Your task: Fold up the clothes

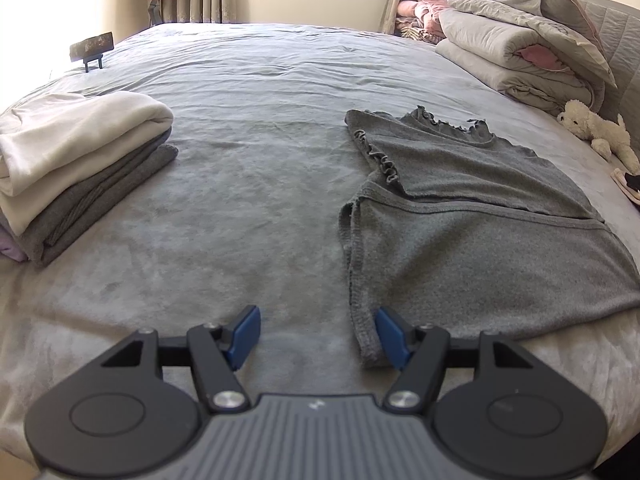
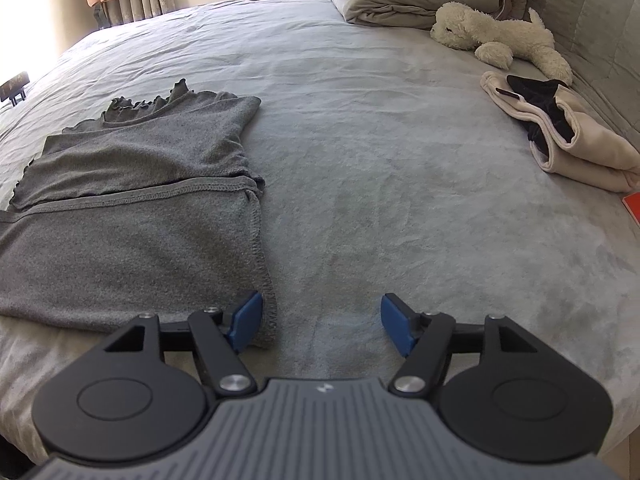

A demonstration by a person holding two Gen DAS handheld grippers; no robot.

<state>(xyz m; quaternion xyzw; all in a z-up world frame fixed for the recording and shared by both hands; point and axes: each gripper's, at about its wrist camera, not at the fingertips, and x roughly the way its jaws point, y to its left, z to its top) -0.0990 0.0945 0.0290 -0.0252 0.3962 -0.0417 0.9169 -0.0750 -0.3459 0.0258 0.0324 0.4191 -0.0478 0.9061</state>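
1. Both tongs sit nearest my cameras, spread wide and gripping nothing: the left tongs (image 1: 318, 334) straddle the near left corner of the grey garment (image 1: 472, 216), the right tongs (image 2: 322, 322) its near right corner, one blue pad touching cloth on each side.
2. That garment lies on the bed (image 1: 248, 184), sides turned in, ruffled edge at the far end, hem closest to me. I judge it partly folded; a hem-to-collar fold looks plausible, though I cannot rule out that I have just laid it down.
3. If I take the corners, I would pinch both layers at the stitched hem and keep the two tongs level so the fold lands square.
4. Room: open sheet lies beyond and between; the folded stack (image 1: 76, 168) is well apart to the left, the cream bundle (image 2: 568, 136) and plush toy (image 2: 496, 36) well apart to the right.
5. Bed edge sits just under me.
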